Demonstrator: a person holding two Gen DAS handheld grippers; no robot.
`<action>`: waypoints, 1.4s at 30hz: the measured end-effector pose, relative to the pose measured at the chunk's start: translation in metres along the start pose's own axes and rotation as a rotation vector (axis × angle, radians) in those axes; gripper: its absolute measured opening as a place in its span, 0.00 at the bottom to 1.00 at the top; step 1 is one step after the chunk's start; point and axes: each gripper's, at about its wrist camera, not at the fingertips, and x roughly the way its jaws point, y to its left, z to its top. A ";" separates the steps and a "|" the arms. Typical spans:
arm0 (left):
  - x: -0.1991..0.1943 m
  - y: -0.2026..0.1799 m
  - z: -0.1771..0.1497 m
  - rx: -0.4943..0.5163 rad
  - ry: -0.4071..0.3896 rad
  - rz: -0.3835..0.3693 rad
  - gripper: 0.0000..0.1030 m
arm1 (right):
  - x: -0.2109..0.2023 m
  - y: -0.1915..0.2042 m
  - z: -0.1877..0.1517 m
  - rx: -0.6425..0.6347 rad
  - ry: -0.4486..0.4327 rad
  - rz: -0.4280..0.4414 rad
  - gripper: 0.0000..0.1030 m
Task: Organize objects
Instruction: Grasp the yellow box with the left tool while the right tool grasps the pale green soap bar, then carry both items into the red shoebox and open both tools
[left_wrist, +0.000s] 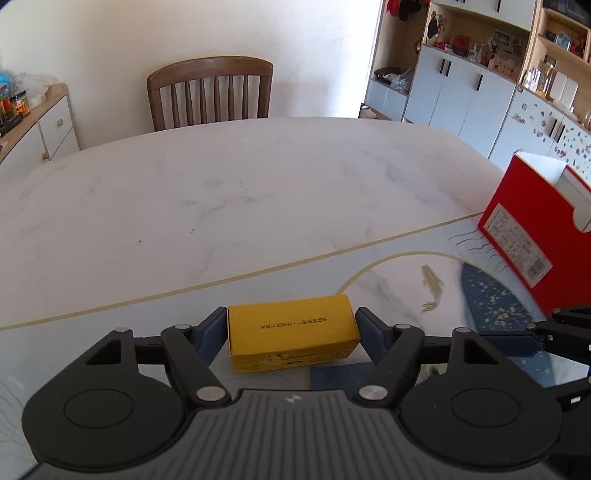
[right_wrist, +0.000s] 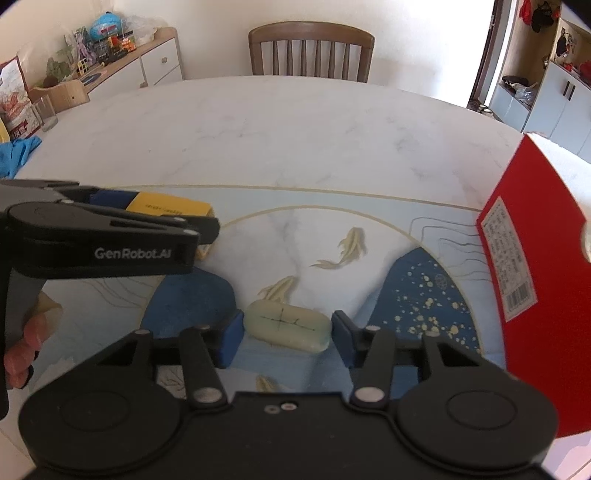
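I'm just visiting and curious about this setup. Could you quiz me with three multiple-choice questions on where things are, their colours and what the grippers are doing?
1. Where does the red box stand?
A. On a chair
B. At the table's right side
C. On the floor

2. What colour is the small box in the left gripper?
A. Yellow
B. Green
C. White

3. The right gripper is:
A. Shut on nothing
B. Lifting the red box
C. Open around the pale soap bar

Answers: B, it stands on the table at the right; A, its faces are yellow; C, gaps show beside the bar.

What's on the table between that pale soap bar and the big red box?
Nothing loose: in the right wrist view, only the table's printed blue patch with cream speckles lies between the soap and the red box.
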 end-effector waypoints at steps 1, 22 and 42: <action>-0.004 -0.001 0.000 0.000 -0.004 -0.003 0.72 | -0.003 -0.002 0.000 0.006 -0.003 0.001 0.49; -0.090 -0.057 0.019 -0.016 -0.085 -0.082 0.72 | -0.098 -0.051 -0.002 0.142 -0.124 0.047 0.49; -0.129 -0.151 0.035 0.028 -0.129 -0.162 0.72 | -0.177 -0.130 -0.033 0.200 -0.196 0.007 0.49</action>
